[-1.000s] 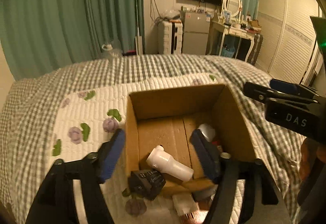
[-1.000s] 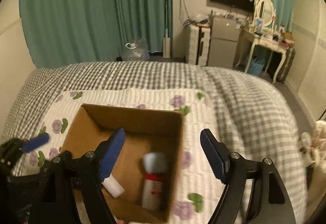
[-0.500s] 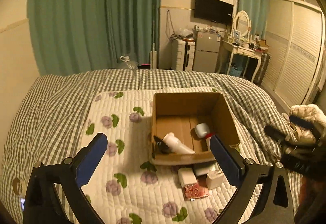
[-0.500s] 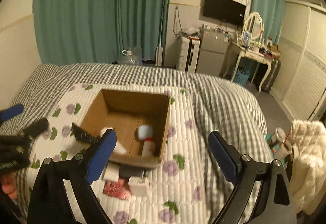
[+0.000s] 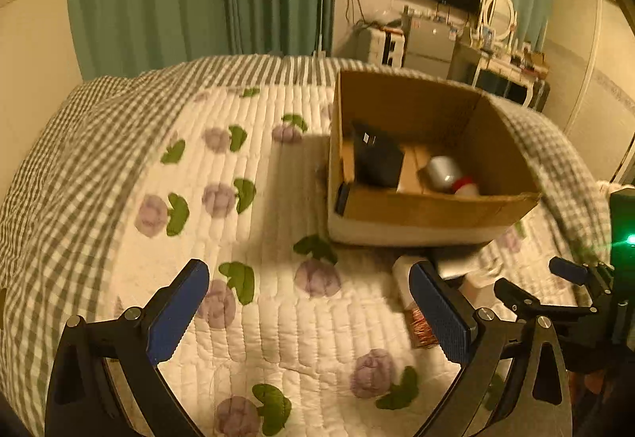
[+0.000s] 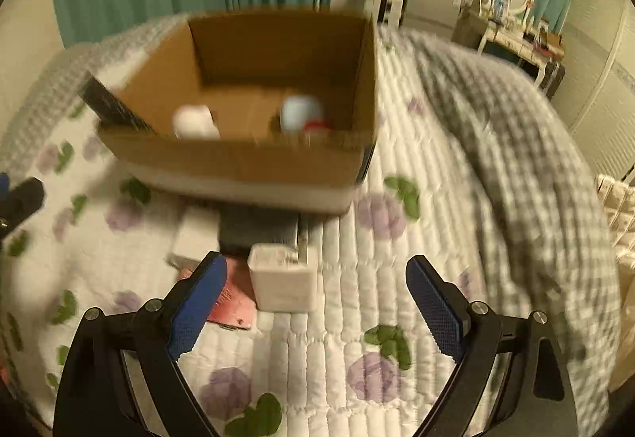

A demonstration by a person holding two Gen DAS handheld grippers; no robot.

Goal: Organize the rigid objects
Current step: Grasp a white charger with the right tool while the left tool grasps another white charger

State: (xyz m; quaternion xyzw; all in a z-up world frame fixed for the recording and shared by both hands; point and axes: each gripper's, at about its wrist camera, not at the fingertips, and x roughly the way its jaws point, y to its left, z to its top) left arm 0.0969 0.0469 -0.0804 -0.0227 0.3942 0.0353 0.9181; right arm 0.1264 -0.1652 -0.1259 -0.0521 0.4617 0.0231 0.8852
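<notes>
We've got both grippers spread wide and empty, and the white block sits on the quilt just near of the cardboard box, closer to our right gripper than our left gripper.

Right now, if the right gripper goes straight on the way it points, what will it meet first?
Probably the white box on the quilt, lying just ahead, left of centre between the right gripper's open jaws; depth is unclear.
</notes>
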